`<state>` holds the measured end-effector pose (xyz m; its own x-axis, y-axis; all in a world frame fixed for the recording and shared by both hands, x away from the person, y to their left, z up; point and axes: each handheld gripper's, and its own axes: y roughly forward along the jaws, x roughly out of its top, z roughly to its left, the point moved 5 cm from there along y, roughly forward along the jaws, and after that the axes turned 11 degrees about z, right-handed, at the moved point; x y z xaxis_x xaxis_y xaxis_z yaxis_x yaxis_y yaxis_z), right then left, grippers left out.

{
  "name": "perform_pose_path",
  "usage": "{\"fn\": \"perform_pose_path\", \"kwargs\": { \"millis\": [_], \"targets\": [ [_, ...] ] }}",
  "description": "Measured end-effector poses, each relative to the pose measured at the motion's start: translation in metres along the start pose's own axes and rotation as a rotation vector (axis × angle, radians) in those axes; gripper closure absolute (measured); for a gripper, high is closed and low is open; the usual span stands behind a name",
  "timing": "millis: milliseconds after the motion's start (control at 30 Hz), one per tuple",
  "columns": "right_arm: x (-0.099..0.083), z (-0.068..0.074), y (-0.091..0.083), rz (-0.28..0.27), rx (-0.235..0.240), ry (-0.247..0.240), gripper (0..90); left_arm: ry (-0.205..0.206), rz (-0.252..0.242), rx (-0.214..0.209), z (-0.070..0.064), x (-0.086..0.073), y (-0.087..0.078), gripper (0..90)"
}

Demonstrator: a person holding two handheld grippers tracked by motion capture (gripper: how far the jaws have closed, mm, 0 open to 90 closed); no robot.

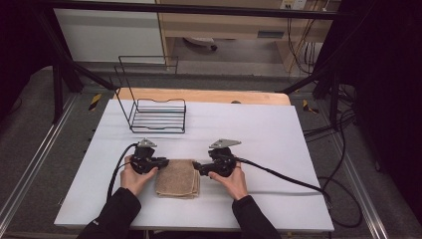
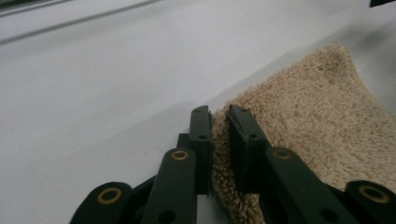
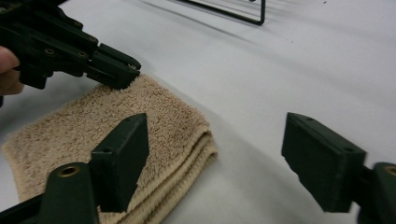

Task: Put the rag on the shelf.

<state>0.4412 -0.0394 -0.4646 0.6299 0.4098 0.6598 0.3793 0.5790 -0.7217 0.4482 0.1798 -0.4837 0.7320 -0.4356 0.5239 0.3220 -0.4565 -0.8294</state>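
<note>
Left hand-held gripper [image 2: 218, 123]: you pinch the towel's [image 2: 322, 121] edge; its far corner is cut off.
Right hand-held gripper [image 3: 215, 161]: your jaws stand spread above the counter [image 3: 299, 65].

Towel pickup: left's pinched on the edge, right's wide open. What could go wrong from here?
1. The left gripper pinches only a thin bit of the towel's edge; lifted now, the pile could slip out.
2. The towel is folded in layers; a one-sided lift would likely let it fall open.
3. The right gripper stands open at the opposite edge, one jaw over the towel, one over bare table. Closing there may bunch the top layer or miss.
</note>
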Motion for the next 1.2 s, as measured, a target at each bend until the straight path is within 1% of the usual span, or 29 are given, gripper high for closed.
{"fn": "perform_pose_path", "kwargs": {
  "millis": [33, 100, 167, 267, 333, 367, 467, 600, 633, 833, 933, 1000, 1067, 1100, 1200],
  "targets": [
    [0.002, 0.001, 0.004, 0.008, -0.007, -0.009, 27.5, 0.006, -0.001, 0.004, 0.0, 0.0, 0.0, 79.3],
    [0.004, 0.003, 0.011, 0.024, -0.012, -0.013, 34.4, 0.009, -0.002, 0.002, 0.0, 0.0, 0.0, 79.3],
    [0.005, 0.003, 0.018, 0.039, -0.015, -0.013, 38.8, 0.01, -0.005, -0.002, 0.0, 0.0, 0.0, 79.3],
    [0.003, 0.002, 0.025, 0.055, -0.013, 0.001, 46.2, 0.014, -0.007, -0.003, 0.0, 0.0, 0.0, 79.3],
    [0.001, 0.0, 0.028, 0.071, -0.026, 0.001, 50.4, 0.013, -0.008, -0.003, 0.0, 0.0, 0.0, 79.3],
    [0.0, 0.0, 0.029, 0.081, -0.021, 0.007, 52.4, 0.014, -0.008, -0.002, 0.0, 0.0, 0.0, 79.3],
    [0.0, 0.002, 0.03, 0.082, 0.001, 0.023, 58.7, 0.016, -0.011, -0.001, 0.0, -0.001, 0.0, 79.3],
    [-0.001, 0.003, 0.032, 0.097, 0.019, 0.04, 64.8, 0.02, -0.015, 0.003, 0.0, -0.001, 0.001, 79.3],
    [-0.001, 0.004, 0.032, 0.097, 0.022, 0.045, 67.5, 0.02, -0.015, 0.002, 0.0, -0.001, 0.001, 79.3],
    [-0.001, 0.005, 0.034, 0.107, 0.062, 0.078, 78.7, 0.014, -0.018, -0.01, 0.001, -0.001, 0.001, 79.3],
    [-0.001, 0.006, 0.033, 0.105, 0.066, 0.084, 81.7, 0.006, -0.013, -0.018, 0.002, -0.001, 0.0, 79.4],
    [-0.001, 0.006, 0.033, 0.103, 0.068, 0.084, 83.0, 0.007, -0.012, -0.015, 0.002, -0.001, 0.0, 79.6],
    [0.0, 0.006, 0.033, 0.1, 0.069, 0.084, 83.7, 0.001, -0.012, -0.014, 0.001, -0.001, 0.0, 80.3],
    [0.0, 0.006, 0.033, 0.098, 0.069, 0.082, 83.9, -0.011, -0.013, -0.019, 0.001, -0.001, -0.001, 80.8],
    [0.001, 0.006, 0.031, 0.091, 0.069, 0.076, 84.4, -0.014, -0.015, -0.028, 0.002, -0.001, -0.003, 82.8]
  ]
}}
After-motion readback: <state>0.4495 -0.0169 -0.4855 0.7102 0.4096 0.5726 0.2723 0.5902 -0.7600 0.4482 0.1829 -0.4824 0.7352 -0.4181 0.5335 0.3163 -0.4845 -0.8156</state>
